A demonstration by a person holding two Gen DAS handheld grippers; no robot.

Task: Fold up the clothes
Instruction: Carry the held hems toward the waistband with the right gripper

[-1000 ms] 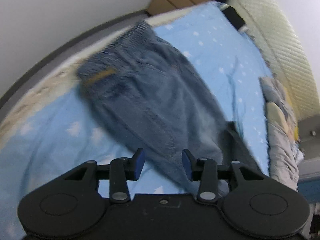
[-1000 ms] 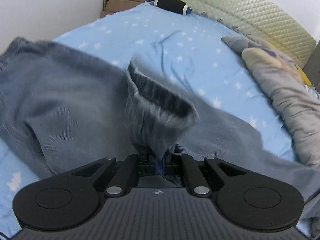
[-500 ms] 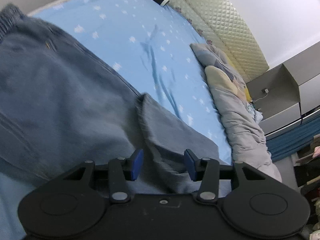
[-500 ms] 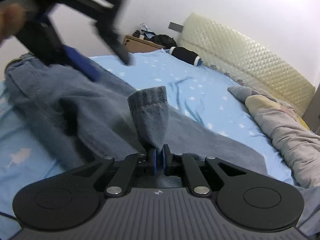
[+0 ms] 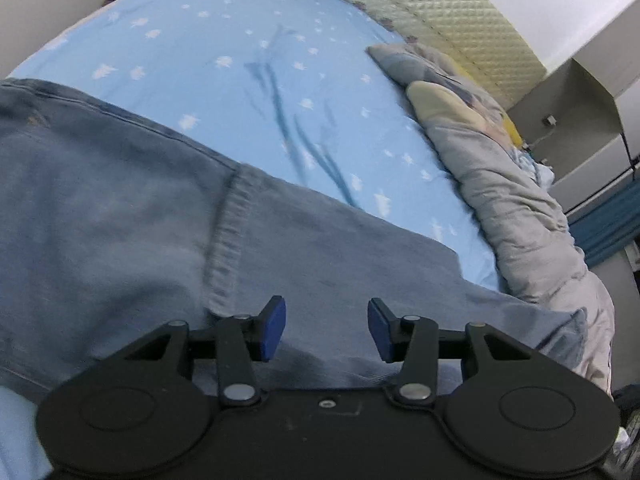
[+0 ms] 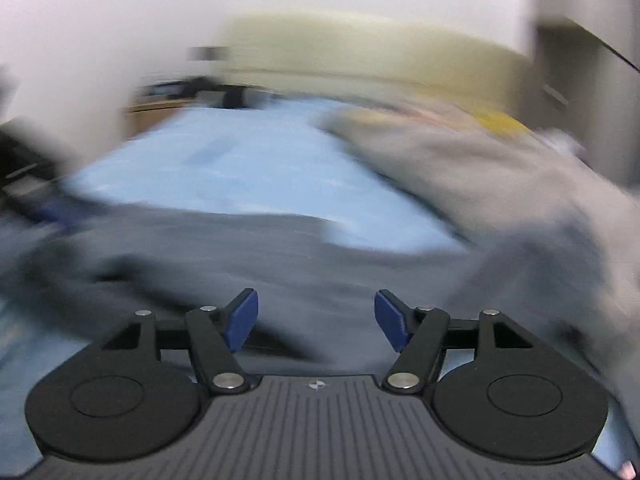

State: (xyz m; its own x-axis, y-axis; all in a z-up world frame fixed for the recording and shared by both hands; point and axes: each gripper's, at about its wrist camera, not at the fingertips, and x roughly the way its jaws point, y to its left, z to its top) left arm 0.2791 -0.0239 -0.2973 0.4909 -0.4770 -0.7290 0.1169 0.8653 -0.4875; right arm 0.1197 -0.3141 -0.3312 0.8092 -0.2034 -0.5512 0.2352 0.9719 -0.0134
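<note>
My left gripper [image 5: 327, 329] hangs released, blue pads spread, over faded denim jeans [image 5: 120, 216] that lie flat across the star-printed blue sheet [image 5: 240, 52], a stitched hem [image 5: 228, 240] running toward 12 o'clock just ahead of the left pad. A rumpled grey quilt [image 5: 520, 208] sits at 2 o'clock beneath a diamond-padded cream headboard [image 5: 432, 12]. My right gripper [image 6: 316, 318] is likewise spread wide and holding nothing, its view motion-smeared, the jeans [image 6: 240, 256] a dark blur below it.
</note>
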